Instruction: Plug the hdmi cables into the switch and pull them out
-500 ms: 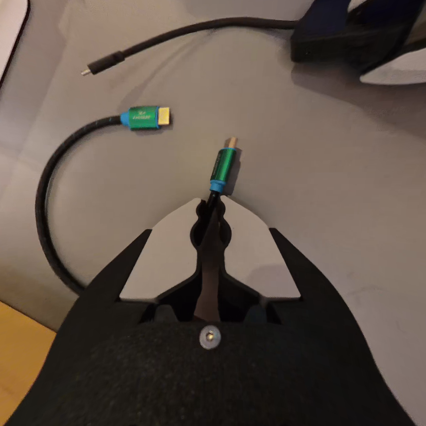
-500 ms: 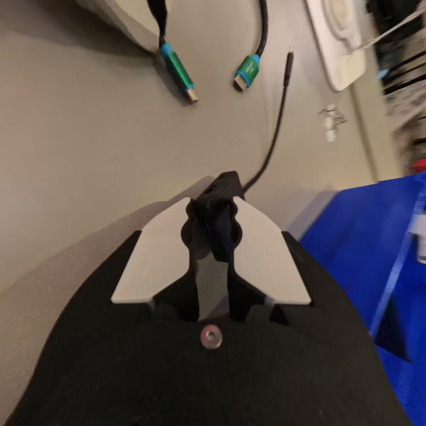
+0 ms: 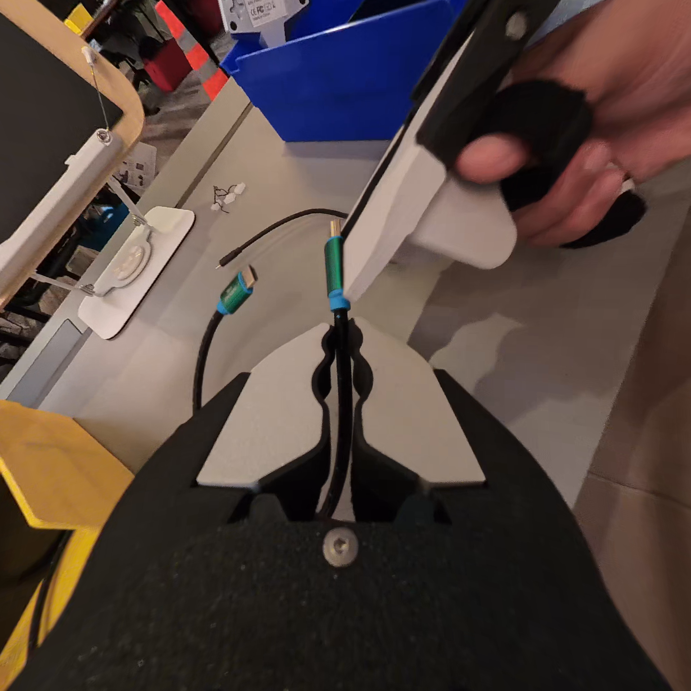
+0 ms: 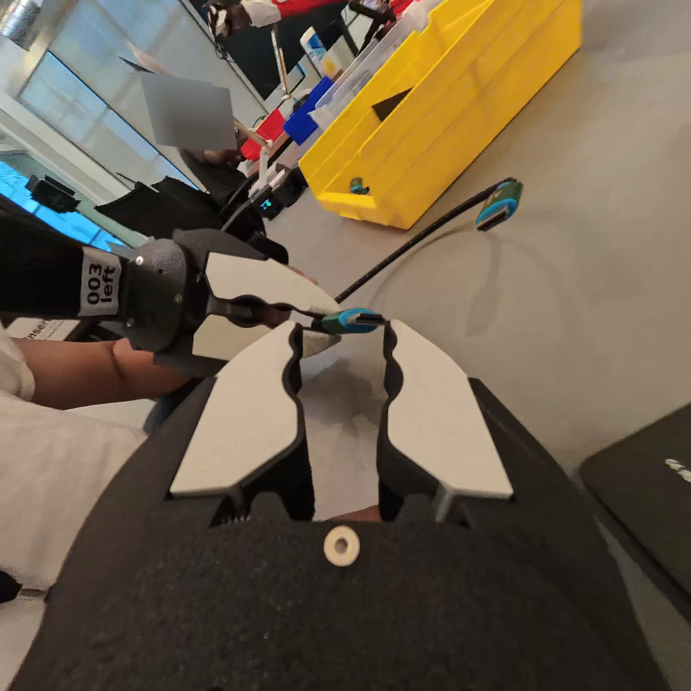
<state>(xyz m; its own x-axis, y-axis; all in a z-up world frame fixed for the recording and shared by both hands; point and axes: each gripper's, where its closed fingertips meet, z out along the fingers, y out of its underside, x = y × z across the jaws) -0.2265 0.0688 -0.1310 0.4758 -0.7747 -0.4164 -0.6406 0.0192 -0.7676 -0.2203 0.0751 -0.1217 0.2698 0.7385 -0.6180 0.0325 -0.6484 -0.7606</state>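
My left gripper (image 3: 338, 329) is clamped on the braided HDMI cable (image 3: 342, 392) just behind the blue collar; the green plug (image 3: 334, 261) sticks out fwd, off the table. Cable's light but floppy, plug's stiff, so a grip close to the collar is prob best. My right gripper (image 4: 340, 329) is spread wide w/ nothing in it, plug tip just ahead of its fingertips. Second plug (image 3: 237, 288) lies farther out on the table (image 3: 523, 374). Switch isn't in view.

Soft indoor light casts dim shadows on the table (image 3: 523, 374), edges bend outward (wide lens), and the hand (image 3: 617, 112) is blurred.
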